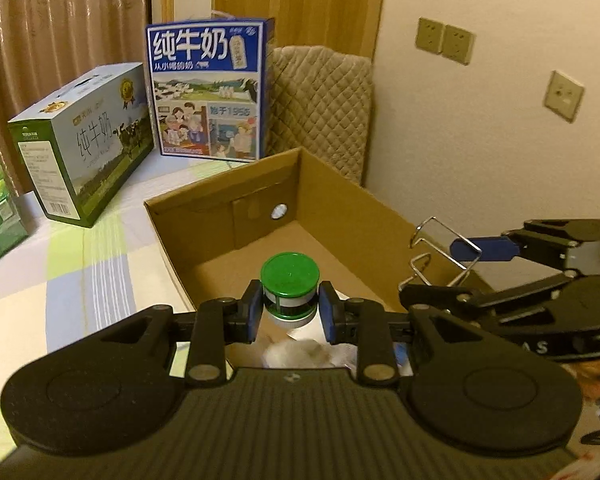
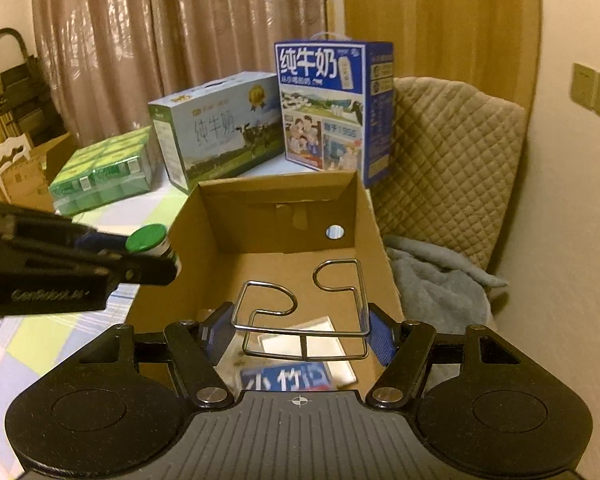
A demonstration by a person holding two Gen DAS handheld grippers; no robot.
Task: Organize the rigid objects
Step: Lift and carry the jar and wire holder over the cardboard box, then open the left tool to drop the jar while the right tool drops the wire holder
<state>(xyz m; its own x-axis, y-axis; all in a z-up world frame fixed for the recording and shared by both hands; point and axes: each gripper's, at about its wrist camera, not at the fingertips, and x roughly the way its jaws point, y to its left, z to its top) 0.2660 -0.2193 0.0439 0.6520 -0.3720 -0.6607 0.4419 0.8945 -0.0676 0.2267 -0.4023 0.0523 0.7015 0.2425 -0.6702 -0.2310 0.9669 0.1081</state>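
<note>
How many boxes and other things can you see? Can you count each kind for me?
Milk boxes: 2, blue and green-and-white
Green drink pack: 1
Open cardboard box: 1
Green-capped bottle: 1
Wire rack: 1
Total: 6

Left gripper (image 1: 289, 307) and right gripper (image 2: 298, 330) both have jaws clamped on held items, side by side.

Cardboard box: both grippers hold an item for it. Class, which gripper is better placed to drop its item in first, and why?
Probably the right gripper: its wire rack already hangs over the cardboard box floor. The left gripper holds the green-capped bottle near the box's left wall, so it likely needs a further reach inward.
</note>
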